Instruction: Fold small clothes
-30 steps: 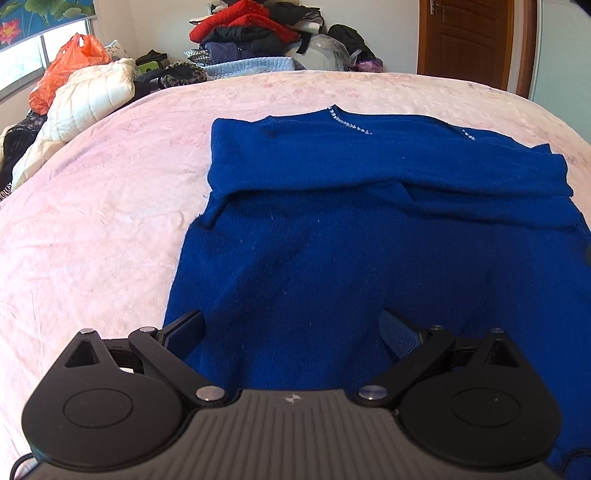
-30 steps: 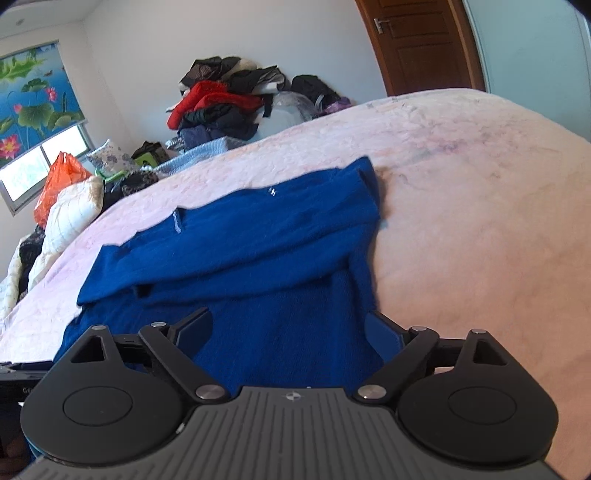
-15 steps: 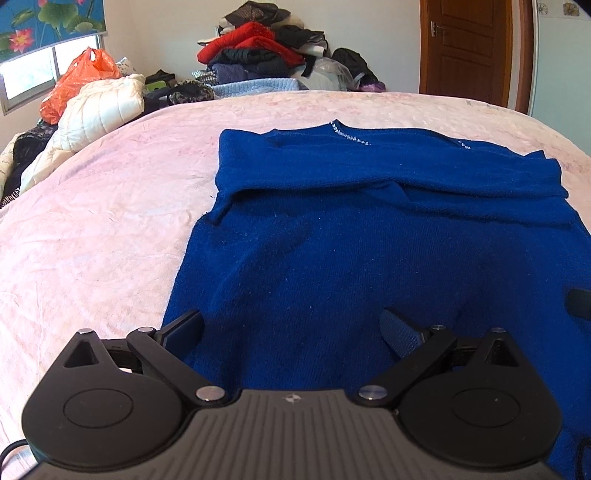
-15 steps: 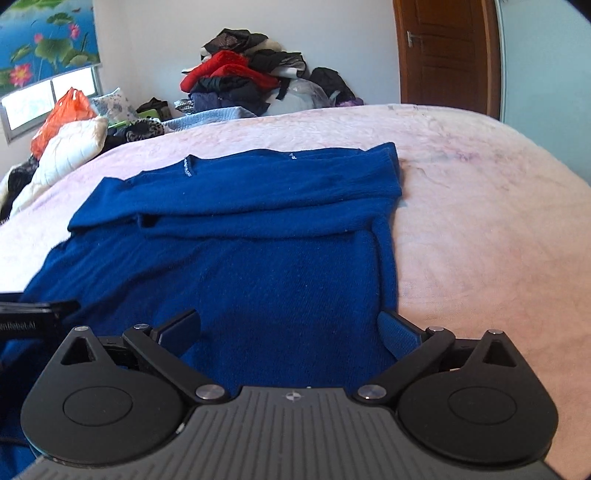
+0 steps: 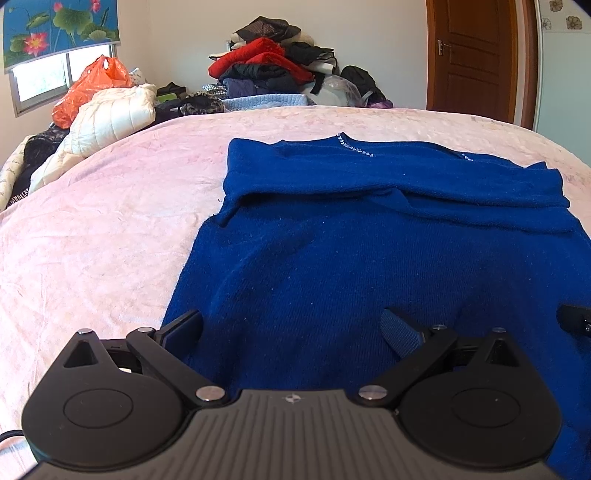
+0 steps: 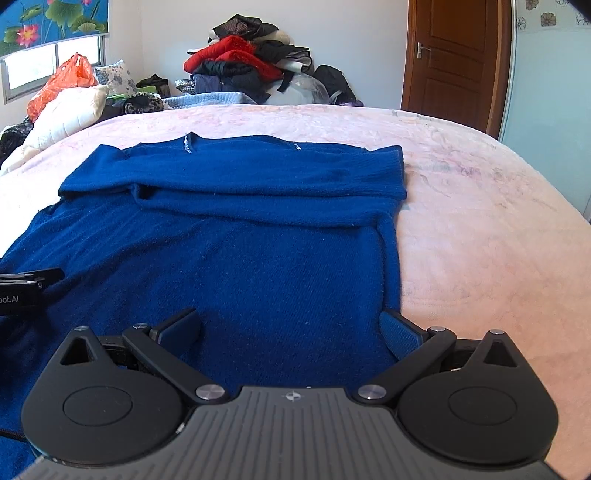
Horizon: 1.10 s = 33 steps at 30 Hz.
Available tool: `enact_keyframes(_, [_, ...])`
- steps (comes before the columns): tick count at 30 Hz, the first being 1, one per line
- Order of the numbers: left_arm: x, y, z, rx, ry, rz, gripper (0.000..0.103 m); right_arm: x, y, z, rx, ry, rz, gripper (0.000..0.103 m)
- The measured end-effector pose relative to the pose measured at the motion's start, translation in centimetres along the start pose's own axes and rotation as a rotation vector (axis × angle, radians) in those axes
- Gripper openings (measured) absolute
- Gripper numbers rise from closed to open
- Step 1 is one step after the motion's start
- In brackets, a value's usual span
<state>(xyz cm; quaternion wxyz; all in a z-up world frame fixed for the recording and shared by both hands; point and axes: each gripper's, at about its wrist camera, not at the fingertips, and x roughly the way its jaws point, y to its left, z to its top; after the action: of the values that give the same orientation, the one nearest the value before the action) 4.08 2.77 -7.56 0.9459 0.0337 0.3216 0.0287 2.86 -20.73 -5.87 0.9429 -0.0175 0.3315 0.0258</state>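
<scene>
Both grippers, left (image 5: pixel 291 325) and right (image 6: pixel 290 326), are hovering wide open over the sweater's (image 5: pixel 369 266) near hem; take both corners level before folding.

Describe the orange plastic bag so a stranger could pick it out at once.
Start at the big pink bed and look to its far left corner, under the window with the lotus-print blind. There, the orange plastic bag sits behind a white quilted jacket. It is the only shiny, bright orange item; the clothes pile by the back wall is red and dark fabric.
</scene>
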Motion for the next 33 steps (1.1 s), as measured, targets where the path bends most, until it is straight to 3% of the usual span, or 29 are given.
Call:
enact_keyframes(11, [-2.3,1.4,0.3,-0.008,0.048,-0.053,0.103,-3.6,-1.0,-1.0,-0.014,-0.015,0.098,0.102])
enact_keyframes(20, [-5.6,1.6,0.3,0.049,0.031,-0.093,0.103,-9.2,-4.6,-2.1,0.107,-0.060,0.177,0.102])
enact_keyframes(33, [-7.2,2.3,-0.3,0.048,0.088,-0.103,0.103,-12.9,-5.4,-3.6,0.157,-0.011,0.303,0.101])
